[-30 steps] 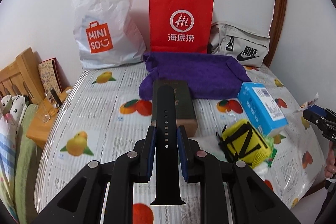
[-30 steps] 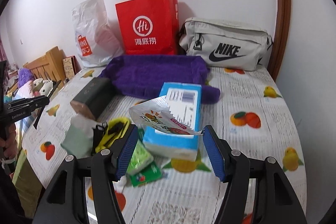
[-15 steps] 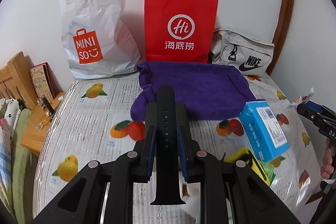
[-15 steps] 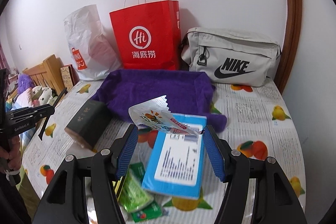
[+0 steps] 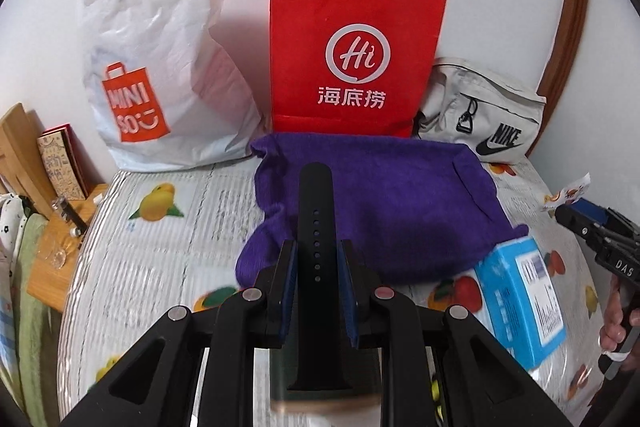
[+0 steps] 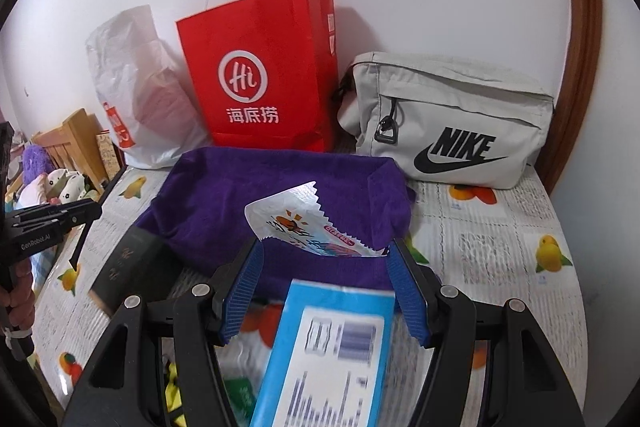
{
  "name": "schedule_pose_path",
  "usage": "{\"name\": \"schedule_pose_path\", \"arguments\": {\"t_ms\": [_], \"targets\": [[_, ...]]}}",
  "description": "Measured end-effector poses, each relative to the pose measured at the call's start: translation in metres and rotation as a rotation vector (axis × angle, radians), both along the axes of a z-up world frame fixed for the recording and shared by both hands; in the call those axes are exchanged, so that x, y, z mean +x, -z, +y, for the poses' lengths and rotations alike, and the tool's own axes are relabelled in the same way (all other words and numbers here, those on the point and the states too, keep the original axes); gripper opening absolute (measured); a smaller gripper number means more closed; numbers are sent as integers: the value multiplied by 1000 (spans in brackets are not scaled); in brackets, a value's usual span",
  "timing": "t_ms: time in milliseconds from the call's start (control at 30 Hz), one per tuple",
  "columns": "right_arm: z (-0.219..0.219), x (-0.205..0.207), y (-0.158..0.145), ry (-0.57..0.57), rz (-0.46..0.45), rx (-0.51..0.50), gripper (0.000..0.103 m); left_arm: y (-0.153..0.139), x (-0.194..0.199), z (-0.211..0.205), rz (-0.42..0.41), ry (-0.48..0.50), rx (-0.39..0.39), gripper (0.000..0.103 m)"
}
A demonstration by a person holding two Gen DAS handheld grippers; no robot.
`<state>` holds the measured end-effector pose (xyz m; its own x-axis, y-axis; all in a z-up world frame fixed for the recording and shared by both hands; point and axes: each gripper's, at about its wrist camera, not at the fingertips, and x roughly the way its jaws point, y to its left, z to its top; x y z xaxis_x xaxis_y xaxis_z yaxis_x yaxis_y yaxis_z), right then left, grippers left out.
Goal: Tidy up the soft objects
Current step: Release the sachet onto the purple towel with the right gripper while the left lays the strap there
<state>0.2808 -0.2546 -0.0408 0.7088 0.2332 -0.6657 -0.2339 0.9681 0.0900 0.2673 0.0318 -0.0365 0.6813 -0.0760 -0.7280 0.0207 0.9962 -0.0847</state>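
My left gripper [image 5: 317, 259] is shut on a black watch strap [image 5: 315, 211] that stands upright between the pads, above the near edge of a purple towel [image 5: 384, 203]. My right gripper [image 6: 325, 267] holds a white snack packet [image 6: 308, 223] by its two edges, above the same purple towel [image 6: 288, 187]. Behind the towel stand a red paper bag [image 5: 352, 51], a white Miniso plastic bag [image 5: 160, 59] and a grey Nike bag [image 6: 448, 119]. The right gripper also shows at the right edge of the left wrist view [image 5: 580, 215].
A blue tissue box [image 6: 328, 355] lies just below my right gripper, also seen in the left wrist view [image 5: 524, 299]. A dark box [image 6: 132, 267] lies to the left on the fruit-print bed cover [image 6: 500, 247]. A wooden headboard [image 5: 20, 147] and bedside items stand far left.
Both grippers have moved forward over the bed toward the purple towel and the bags, which now look larger. Each keeps its hold; the dark box and tissue box have slid toward the bottom of view.
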Motion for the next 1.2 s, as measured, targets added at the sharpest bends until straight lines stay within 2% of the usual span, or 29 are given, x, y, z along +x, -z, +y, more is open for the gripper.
{"name": "schedule_pose_path", "arguments": {"t_ms": [400, 633, 1067, 1133, 1200], "targets": [[3, 66, 38, -2, 87, -14, 63, 25, 75, -2, 56, -14, -35, 20], [4, 96, 60, -16, 160, -14, 63, 47, 115, -7, 129, -12, -38, 20], [9, 131, 89, -51, 281, -39, 64, 71, 155, -8, 206, -45, -35, 20], [8, 133, 89, -46, 289, -36, 66, 73, 158, -8, 219, -47, -37, 20], [6, 134, 89, -52, 290, -18, 76, 75, 161, -8, 224, -42, -46, 21]]}}
